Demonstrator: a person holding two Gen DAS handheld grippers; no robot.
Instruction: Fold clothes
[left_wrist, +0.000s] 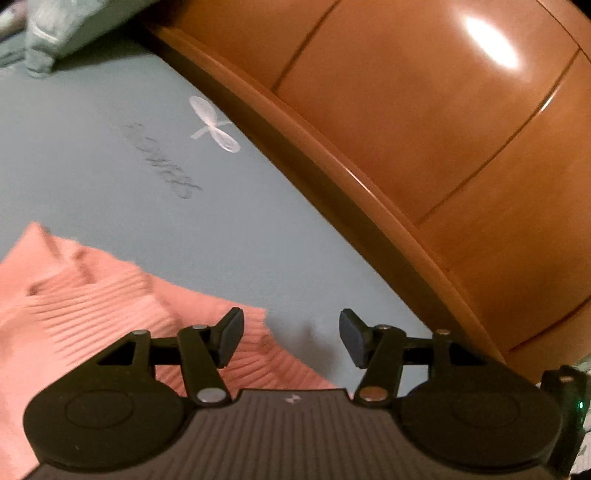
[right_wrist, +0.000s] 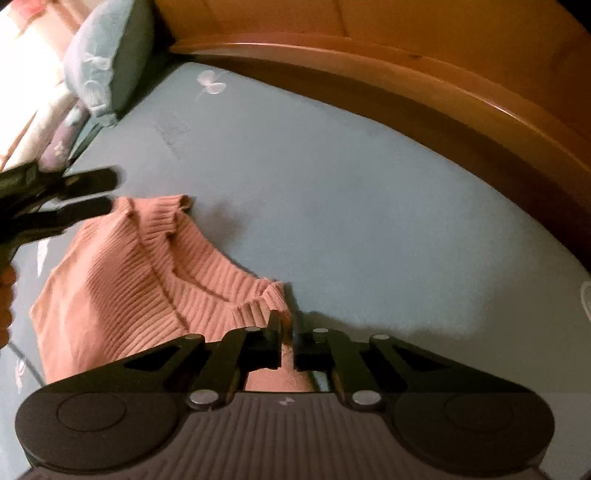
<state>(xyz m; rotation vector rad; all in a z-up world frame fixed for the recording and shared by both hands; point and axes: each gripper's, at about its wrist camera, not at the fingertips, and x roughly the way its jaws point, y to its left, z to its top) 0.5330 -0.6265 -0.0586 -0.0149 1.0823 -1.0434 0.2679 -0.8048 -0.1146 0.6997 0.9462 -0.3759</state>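
Right claw (right_wrist: 287, 325) is pinched shut on the near corner of the pink ribbed sweater (right_wrist: 147, 280), at the shoulder end of the neckline; a sliver of pink knit shows between its closed jaws. Left claw (left_wrist: 291, 336) stands about half open with nothing between its jaws; in its own view the sweater's edge lies under its left finger (left_wrist: 231, 338), and whether that pad brushes the knit cannot be told. From the right wrist view, the left claw sits at about ten o'clock, blurred, just beside the sweater's far collar corner.

The sweater lies on the blue bed sheet (right_wrist: 351, 206), bunched and already partly doubled, with the wooden bed frame (right_wrist: 424, 77) toward one o'clock and a pillow (right_wrist: 99, 62) at eleven.

The main risk, judged from this, is a one-sided pull: with only the right corner held, lifting or dragging would skew the knit and undo the fold. The pinch is also thin, at the very edge, so the ribbing could slip out. If the left claw closes short of the collar, it would catch the sheet instead.
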